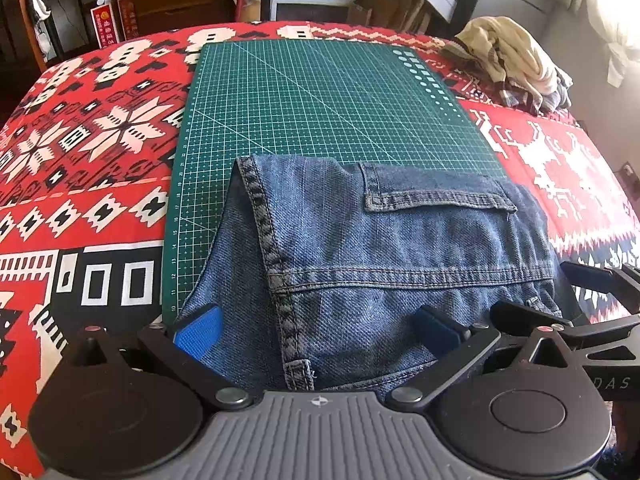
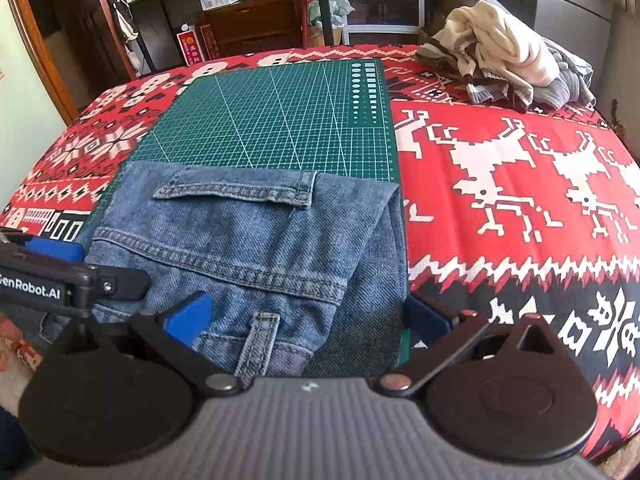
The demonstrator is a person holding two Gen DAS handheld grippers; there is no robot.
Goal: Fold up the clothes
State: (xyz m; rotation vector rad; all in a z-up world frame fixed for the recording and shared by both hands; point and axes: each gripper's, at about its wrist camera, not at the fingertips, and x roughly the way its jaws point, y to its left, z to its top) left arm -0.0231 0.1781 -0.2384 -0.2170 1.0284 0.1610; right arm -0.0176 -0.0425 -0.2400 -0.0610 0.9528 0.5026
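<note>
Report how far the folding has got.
Done: the jeans lie folded into a compact stack on the green mat. In hand: the left gripper and right gripper sit at the near edge, jaws open around the denim. Left: the clothes pile at the far corner is unfolded.

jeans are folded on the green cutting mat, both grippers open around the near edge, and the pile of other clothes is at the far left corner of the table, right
Not quite. The pile of other clothes sits at the far right corner of the table, not the far left, as the right wrist view shows. The rest holds: the jeans lie folded on the green cutting mat, with the left gripper and right gripper open around the near edge.
</note>
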